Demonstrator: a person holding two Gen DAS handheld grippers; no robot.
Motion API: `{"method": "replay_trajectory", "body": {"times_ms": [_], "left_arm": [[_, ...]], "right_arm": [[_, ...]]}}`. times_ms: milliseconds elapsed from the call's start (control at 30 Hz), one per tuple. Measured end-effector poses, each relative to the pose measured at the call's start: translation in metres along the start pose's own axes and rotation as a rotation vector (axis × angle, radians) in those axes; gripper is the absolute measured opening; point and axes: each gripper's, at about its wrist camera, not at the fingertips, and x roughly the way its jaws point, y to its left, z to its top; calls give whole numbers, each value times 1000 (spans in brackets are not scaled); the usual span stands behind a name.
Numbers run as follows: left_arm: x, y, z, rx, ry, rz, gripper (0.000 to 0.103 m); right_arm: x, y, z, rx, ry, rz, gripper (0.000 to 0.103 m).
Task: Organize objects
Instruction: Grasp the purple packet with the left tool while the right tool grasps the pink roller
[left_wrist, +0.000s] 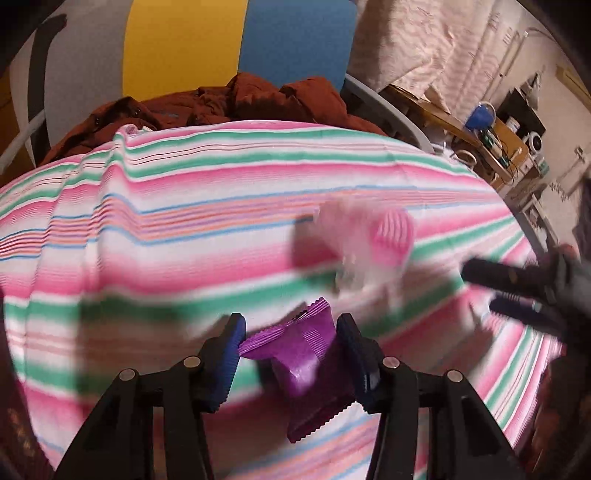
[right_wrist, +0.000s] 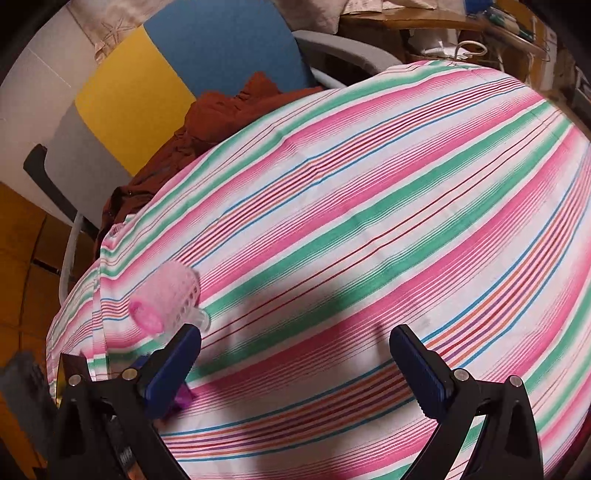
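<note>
Striped cloth (left_wrist: 184, 206) covers the work surface; left wrist view: your left gripper (left_wrist: 291, 341) clamps the purple packet (left_wrist: 308, 365) above it, so keep pressure steady; right wrist view: your right gripper (right_wrist: 295, 354) stands open and empty, the pink basket (right_wrist: 166, 299) just beside its left finger

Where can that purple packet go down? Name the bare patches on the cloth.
Widest free patch: the striped cloth ahead of the open right gripper, out to the desk-side edge. Also bare: the cloth between the pink roller and the rust jacket. Crowded: around the left gripper, shut on the purple packet, near the roller.
</note>
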Motion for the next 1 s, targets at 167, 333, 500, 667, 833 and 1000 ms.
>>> {"method": "replay_trajectory", "body": {"times_ms": [167,333,500,667,833,1000], "left_arm": [[-24,7,-35,13,-18,3,51],[-33,6,-56,59,-68,23,52],[-26,-6,-61,132,-95,79,51],[-25,-2,-57,108,-94,58,50],[-24,3,-60,93,-102,36,50],[-24,3,-60,81,-109,26,50]], "right_arm": [[1,5,-2,-14,6,65,103],[-9,16,-4,-36,-45,166,103],[-13,48,-6,-141,-100,167,103],[0,72,-7,-227,-100,144,103],[18,71,3,-212,-86,100,103],[13,31,16,-52,-102,11,103]]}}
